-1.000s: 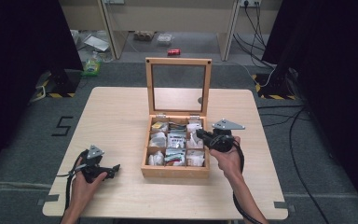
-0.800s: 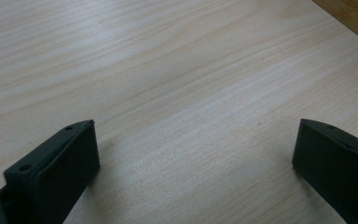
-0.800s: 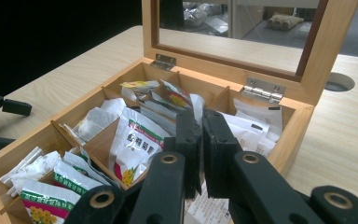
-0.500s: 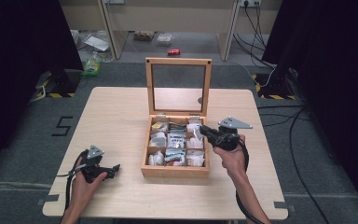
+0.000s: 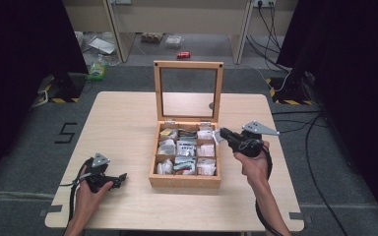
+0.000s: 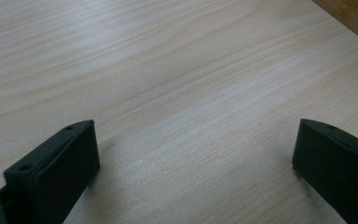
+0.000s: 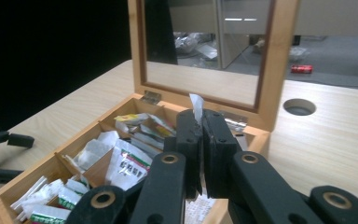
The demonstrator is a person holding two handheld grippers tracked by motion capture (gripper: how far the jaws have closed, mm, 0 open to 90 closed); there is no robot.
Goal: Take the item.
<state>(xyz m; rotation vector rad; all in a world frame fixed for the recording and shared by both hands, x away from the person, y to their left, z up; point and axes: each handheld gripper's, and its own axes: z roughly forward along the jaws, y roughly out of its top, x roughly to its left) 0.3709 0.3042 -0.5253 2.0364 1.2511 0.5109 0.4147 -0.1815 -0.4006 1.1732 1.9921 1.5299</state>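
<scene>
A wooden box stands mid-table with its glass lid upright. Its compartments hold several small white and coloured sachets. My right gripper hovers just off the box's right rim, shut on a thin white sachet whose tip sticks up between the pads. In the right gripper view that gripper faces the lid, with the box rim below it. At the table's front left, my left gripper rests low over bare wood. Its jaws stand wide open and empty.
A round cable hole lies in the table behind the box. Bare tabletop spreads left of the box. On the floor beyond are a red can, litter and cables at the right.
My right gripper has drawn back to the right and risen from over the box's compartments to beside its right rim, still shut on the white sachet. The left hand has stayed put.
</scene>
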